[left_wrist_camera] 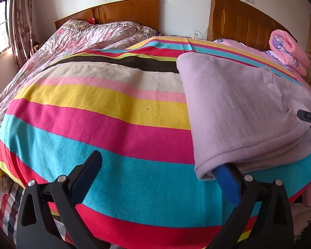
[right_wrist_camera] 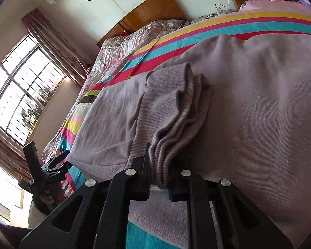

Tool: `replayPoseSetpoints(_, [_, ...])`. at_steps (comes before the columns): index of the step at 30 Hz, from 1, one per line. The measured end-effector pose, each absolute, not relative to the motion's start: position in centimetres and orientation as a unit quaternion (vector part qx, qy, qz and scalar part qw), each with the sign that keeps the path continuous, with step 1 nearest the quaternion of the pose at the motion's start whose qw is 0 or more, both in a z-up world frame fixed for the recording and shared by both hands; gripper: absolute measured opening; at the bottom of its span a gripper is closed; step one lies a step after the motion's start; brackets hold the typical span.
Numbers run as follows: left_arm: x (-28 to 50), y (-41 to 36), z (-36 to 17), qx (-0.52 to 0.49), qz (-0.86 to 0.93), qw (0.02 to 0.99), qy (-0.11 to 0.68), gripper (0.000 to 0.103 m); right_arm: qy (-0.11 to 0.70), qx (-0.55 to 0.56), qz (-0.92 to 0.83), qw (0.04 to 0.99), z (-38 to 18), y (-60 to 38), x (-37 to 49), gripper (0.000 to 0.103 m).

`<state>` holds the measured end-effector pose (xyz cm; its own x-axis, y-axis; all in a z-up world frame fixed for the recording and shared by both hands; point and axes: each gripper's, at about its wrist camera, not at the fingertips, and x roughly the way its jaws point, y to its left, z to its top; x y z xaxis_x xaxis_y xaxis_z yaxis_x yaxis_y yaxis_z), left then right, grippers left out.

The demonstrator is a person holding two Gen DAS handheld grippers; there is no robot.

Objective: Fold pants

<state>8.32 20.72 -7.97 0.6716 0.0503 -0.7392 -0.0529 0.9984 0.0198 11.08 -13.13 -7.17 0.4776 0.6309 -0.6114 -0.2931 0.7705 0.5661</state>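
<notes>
The lilac pants (left_wrist_camera: pixel 234 108) lie folded over on the striped blanket (left_wrist_camera: pixel 105 124), at the right of the left wrist view. My left gripper (left_wrist_camera: pixel 155 174) is open; its right finger (left_wrist_camera: pixel 228 183) is tucked under the pants' near folded corner, its left finger (left_wrist_camera: pixel 87 176) over bare blanket. In the right wrist view my right gripper (right_wrist_camera: pixel 159 176) is shut on the ribbed cuffs (right_wrist_camera: pixel 168 137) of the pants (right_wrist_camera: pixel 259 103), several layers bunched between the fingers. The left gripper (right_wrist_camera: pixel 51 166) shows at the far left there, at the pants' other corner.
A floral quilt (left_wrist_camera: pixel 72 39) covers the bed's far left. A rolled pink quilt (left_wrist_camera: pixel 288 49) sits by the wooden headboard (left_wrist_camera: pixel 244 25) at the back right. The bed's near edge drops to a checked cloth (left_wrist_camera: pixel 6 207). A window (right_wrist_camera: pixel 20 91) is at left.
</notes>
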Motion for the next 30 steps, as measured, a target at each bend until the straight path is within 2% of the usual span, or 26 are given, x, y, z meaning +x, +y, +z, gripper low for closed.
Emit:
replayPoseSetpoints(4, [8.3,20.4,-7.8,0.014,0.034,0.914,0.405,0.102,0.412,0.189,0.286,0.844,-5.3,-13.0,10.2,0.014])
replayPoseSetpoints(8, [8.3,20.3,-7.9,0.021,0.033,0.914,0.404,0.102,0.441,0.192,0.276,0.832,-7.5,-13.1,10.5,0.014])
replayPoseSetpoints(11, [8.4,20.3,-7.9,0.026,0.032,0.914,0.403,0.102,0.433,0.202,0.278,0.833,-7.6,-13.4,10.1,0.014])
replayPoseSetpoints(17, [7.8,19.3,-7.1,0.073,0.014,0.909,0.411,0.101,0.424,0.128,0.265,0.856,-6.9,-12.3,9.4,0.017])
replayPoseSetpoints(18, [7.5,19.0,-6.7,0.092,-0.004,0.904,0.417,0.101,0.423,0.106,0.261,0.861,-6.5,-12.3,9.3,0.03])
replayPoseSetpoints(19, [7.0,18.7,-6.1,0.11,-0.022,0.901,0.419,0.101,0.419,0.085,0.251,0.868,-6.0,-12.5,9.0,0.048])
replayPoseSetpoints(20, [6.4,18.6,-5.1,0.118,-0.038,0.903,0.412,0.101,0.409,0.074,0.242,0.877,-5.5,-13.0,8.7,0.058])
replayPoseSetpoints(21, [5.9,18.7,-3.9,0.113,-0.055,0.907,0.401,0.101,0.396,0.068,0.235,0.885,-4.8,-13.7,8.3,0.072])
replayPoseSetpoints(26, [8.0,18.3,3.4,0.023,-0.108,0.943,0.315,0.101,0.348,-0.032,0.229,0.909,-1.6,-12.5,8.5,0.073])
replayPoseSetpoints(30, [15.3,13.6,4.3,0.01,-0.12,0.939,0.324,0.101,0.348,-0.137,0.294,0.88,-1.6,-7.3,10.6,0.073])
